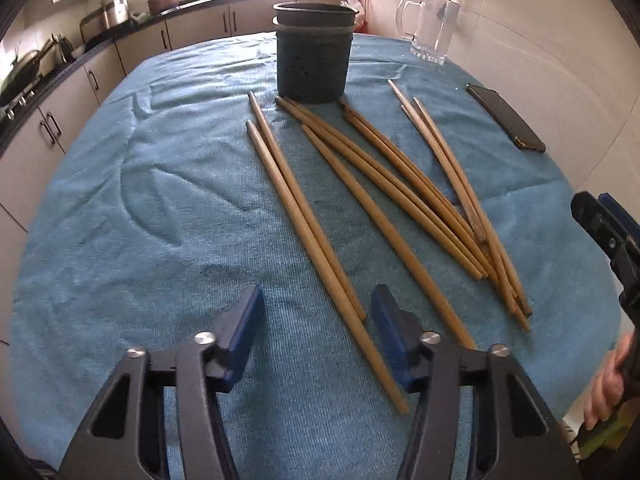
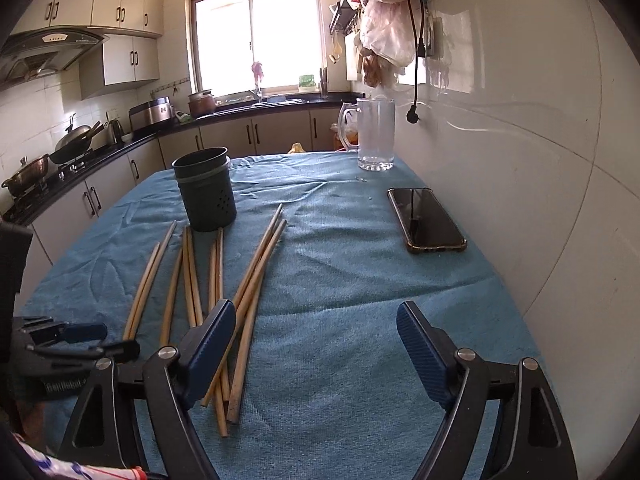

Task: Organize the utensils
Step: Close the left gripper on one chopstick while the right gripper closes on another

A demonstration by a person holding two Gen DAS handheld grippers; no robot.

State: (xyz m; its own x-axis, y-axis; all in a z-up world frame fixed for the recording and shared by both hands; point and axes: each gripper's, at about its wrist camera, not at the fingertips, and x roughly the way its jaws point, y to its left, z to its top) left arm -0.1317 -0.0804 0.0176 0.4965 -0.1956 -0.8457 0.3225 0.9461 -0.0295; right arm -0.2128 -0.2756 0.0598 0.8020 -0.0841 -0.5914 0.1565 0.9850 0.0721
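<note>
Several wooden chopsticks [image 1: 360, 184] lie scattered on the blue towel, in front of a dark perforated utensil holder [image 1: 314, 54] that stands upright. My left gripper [image 1: 318, 300] is open and empty, its pads either side of the near ends of two chopsticks. In the right wrist view the chopsticks [image 2: 224, 280] lie left of centre, below the holder [image 2: 206, 188]. My right gripper [image 2: 316, 316] is open and empty, just right of the chopstick ends; it also shows at the left wrist view's right edge [image 1: 612, 240]. The left gripper [image 2: 68, 332] shows at the lower left.
A blue towel [image 1: 160, 200] covers the table. A glass mug [image 1: 434, 26] stands at the far right, also in the right wrist view [image 2: 376, 136]. A black phone [image 1: 506, 118] lies near the right wall [image 2: 426, 218]. Kitchen counters run along the left and back.
</note>
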